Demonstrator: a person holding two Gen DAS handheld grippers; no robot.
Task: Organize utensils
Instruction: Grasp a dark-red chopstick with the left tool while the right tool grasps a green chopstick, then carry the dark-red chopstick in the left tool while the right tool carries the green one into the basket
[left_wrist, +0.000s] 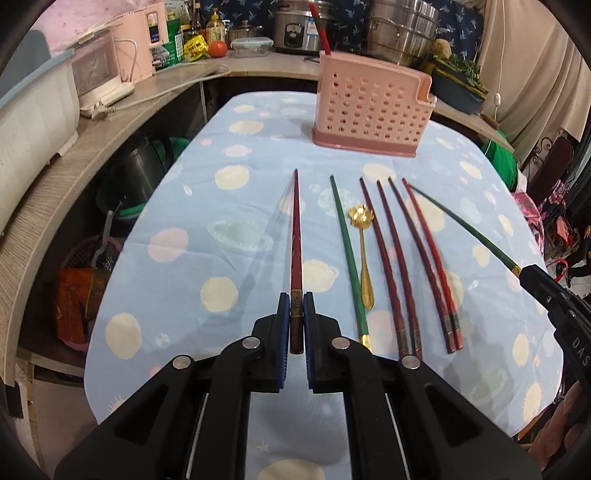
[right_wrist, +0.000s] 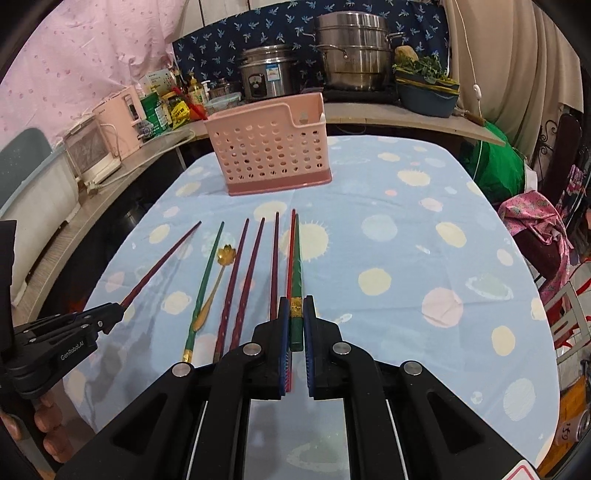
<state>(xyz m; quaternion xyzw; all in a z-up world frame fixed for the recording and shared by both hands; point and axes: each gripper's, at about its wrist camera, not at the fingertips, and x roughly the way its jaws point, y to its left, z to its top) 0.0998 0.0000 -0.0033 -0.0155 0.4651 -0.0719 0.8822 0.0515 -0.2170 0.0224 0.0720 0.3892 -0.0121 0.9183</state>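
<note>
We see the holder (left_wrist: 371, 110) standing near the table's (left_wrist: 177, 236) far edge. Nearer us the chopsticks (left_wrist: 391, 266) lie side by side, running from near edge toward far edge, with a spoon (left_wrist: 364, 258) among them. One chopstick (left_wrist: 296, 236) lies apart at the left, another (right_wrist: 296, 277) at the right end of the row.

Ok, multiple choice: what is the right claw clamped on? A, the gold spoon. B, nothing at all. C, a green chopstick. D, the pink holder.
C: the right claw is shut on a green chopstick, pinched near its gold-banded end, while the gold spoon lies on the tablecloth and the pink holder stands beyond, untouched.
</note>
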